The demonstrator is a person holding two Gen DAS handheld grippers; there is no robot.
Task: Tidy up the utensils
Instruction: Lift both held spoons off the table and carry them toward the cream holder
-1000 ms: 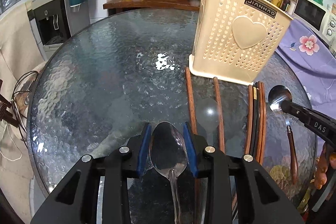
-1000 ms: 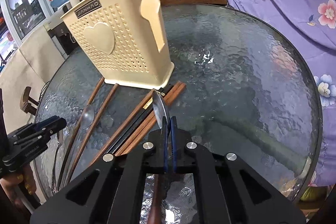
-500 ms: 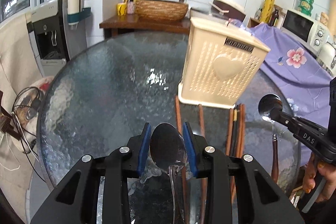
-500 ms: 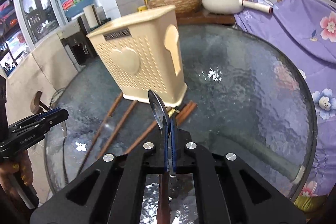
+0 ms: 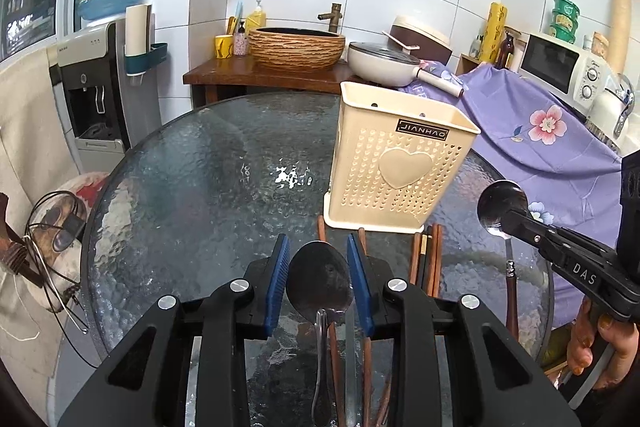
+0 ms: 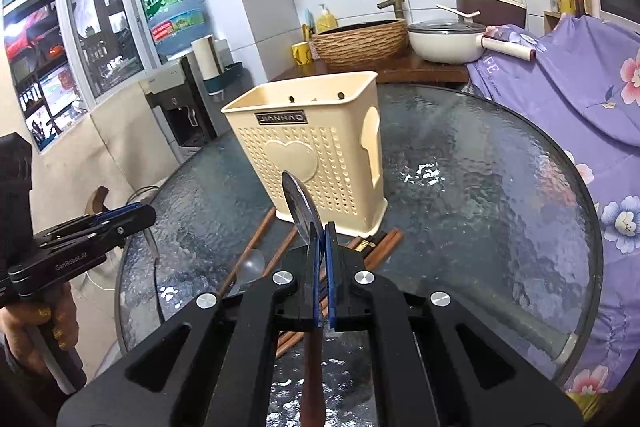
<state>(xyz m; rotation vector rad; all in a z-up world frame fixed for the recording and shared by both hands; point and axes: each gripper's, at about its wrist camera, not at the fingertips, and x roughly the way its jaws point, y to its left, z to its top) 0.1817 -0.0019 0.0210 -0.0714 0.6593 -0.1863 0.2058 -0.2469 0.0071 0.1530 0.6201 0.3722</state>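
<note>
My left gripper (image 5: 317,242) is shut on the bowl of a metal spoon (image 5: 320,283), held clear above the glass table (image 5: 168,195); the handle hangs toward me. My right gripper (image 6: 320,229) is shut on a wooden-handled spoon (image 6: 298,199), its bowl edge-on and sticking up past the pads. In the left wrist view that spoon (image 5: 500,201) and the right gripper (image 5: 510,217) hover to the right of the cream perforated utensil holder (image 5: 400,163). The holder (image 6: 316,155) stands upright on the table, its top open. The left gripper (image 6: 146,215) shows at the left of the right wrist view.
Several brown chopsticks (image 5: 428,259) lie on the glass in front of the holder, and a pale spoon (image 6: 252,263) lies among them. A purple flowered cloth (image 6: 580,99) drapes at the right. A water dispenser (image 5: 92,95) and a counter with a woven basin (image 5: 296,45) stand behind.
Both grippers have risen from the table with their spoons and tilted up. The holder now looks smaller and farther, with more of the wall and shelf in view.
</note>
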